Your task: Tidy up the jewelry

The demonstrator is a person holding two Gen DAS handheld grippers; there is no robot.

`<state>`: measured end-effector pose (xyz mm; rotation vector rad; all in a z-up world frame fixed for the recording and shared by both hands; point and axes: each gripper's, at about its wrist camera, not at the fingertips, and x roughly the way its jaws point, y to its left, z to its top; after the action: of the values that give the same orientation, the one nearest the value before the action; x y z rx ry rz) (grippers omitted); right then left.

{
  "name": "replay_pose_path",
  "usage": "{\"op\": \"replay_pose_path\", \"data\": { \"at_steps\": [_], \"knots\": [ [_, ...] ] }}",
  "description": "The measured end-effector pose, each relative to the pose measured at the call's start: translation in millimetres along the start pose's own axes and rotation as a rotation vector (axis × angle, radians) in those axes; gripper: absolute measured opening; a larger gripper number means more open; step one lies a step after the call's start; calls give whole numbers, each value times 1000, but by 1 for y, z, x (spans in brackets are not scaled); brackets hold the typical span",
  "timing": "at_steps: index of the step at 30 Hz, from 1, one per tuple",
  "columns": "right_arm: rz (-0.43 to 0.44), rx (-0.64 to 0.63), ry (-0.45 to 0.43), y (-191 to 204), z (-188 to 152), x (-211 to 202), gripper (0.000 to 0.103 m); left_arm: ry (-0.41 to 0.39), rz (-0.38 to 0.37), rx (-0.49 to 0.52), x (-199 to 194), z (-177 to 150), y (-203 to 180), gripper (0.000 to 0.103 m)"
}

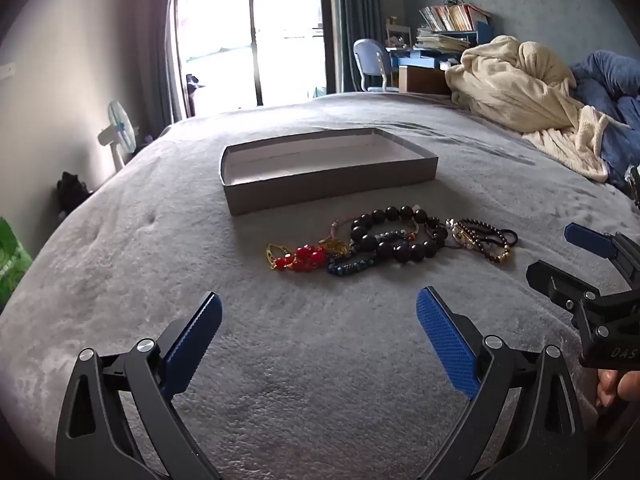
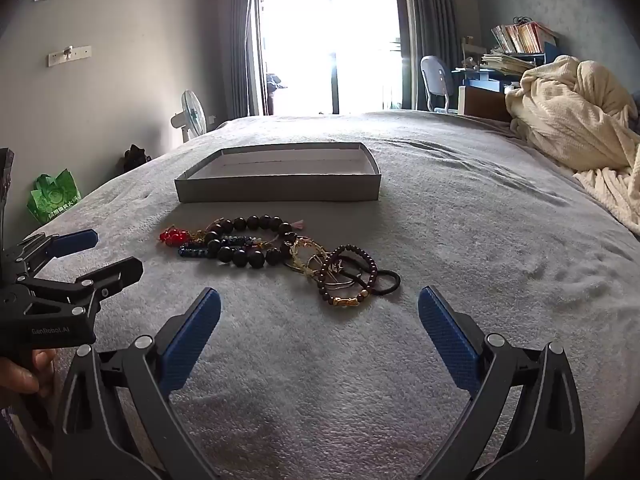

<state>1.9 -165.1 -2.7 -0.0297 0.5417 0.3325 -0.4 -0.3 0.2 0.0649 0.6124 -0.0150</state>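
Observation:
A pile of jewelry lies on the grey bedspread: a big dark bead bracelet [image 1: 400, 232] [image 2: 252, 242], red beads [image 1: 304, 258] [image 2: 173, 236], a blue bead strand [image 1: 352, 266] [image 2: 194, 252], and small dark-and-gold bracelets with hair ties [image 1: 484, 240] [image 2: 348, 276]. Behind the pile sits a shallow grey box [image 1: 320, 188] [image 2: 280, 192], open with nothing visible inside. My left gripper [image 1: 318, 312] [image 2: 106, 254] is open and holds nothing, short of the pile. My right gripper [image 2: 320, 308] [image 1: 560, 252] is open and holds nothing, to the right of the left one.
A cream blanket [image 1: 516, 84] [image 2: 576, 112] and blue bedding [image 1: 608, 80] are heaped at the bed's right. Beyond the bed are a bright glass door, a fan [image 2: 192, 116], a chair and a cluttered desk [image 1: 440, 52]. A green bag [image 2: 54, 196] stands on the floor at left.

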Motion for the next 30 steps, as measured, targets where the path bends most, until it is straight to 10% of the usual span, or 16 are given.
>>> {"op": "replay_pose_path", "data": {
  "at_steps": [30],
  "knots": [
    [1, 0, -2, 1, 2, 0, 98, -15, 7, -9, -4, 4, 7, 97]
  ]
}}
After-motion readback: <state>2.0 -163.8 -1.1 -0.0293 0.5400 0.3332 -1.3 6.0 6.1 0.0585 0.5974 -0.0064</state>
